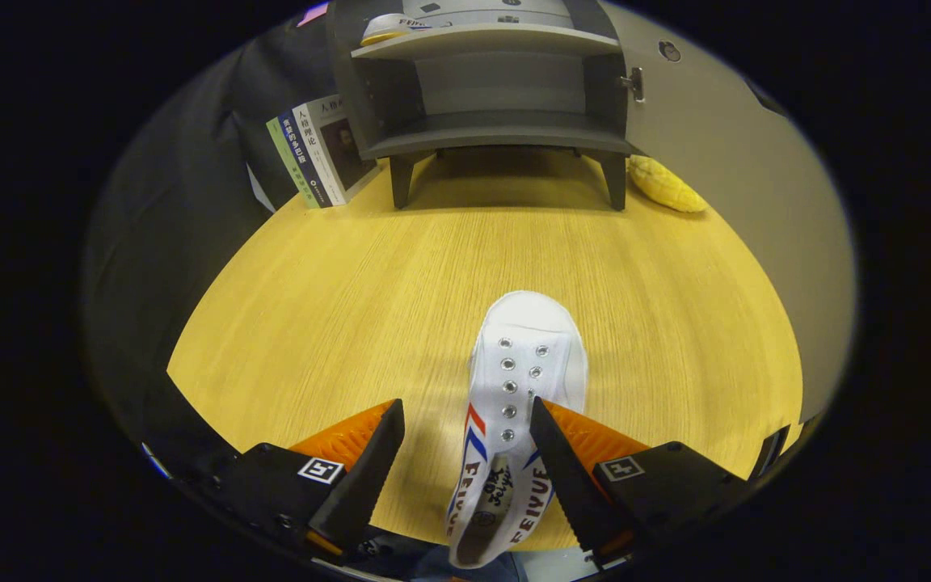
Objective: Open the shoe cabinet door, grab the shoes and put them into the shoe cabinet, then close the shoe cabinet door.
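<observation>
A white canvas shoe (526,364) with red and blue side stripes lies on the wooden table (336,307), its toe pointing toward the cabinet. My gripper (465,404) is open, with the shoe's heel half between the fingers. The right finger (562,469) is against the shoe's side, and the left finger (360,477) stands clear of it. Beyond the shoe, the grey shoe cabinet (486,129) stands at the table's far end with its door (716,137) swung wide to the right. A second white shoe (389,27) rests on its upper shelf. The lower shelf is bare.
Several books (316,153) lean against the cabinet's left side. A yellow bumpy object (666,184) lies by the cabinet's right leg, under the open door. Bare tabletop stretches between the shoe and the cabinet.
</observation>
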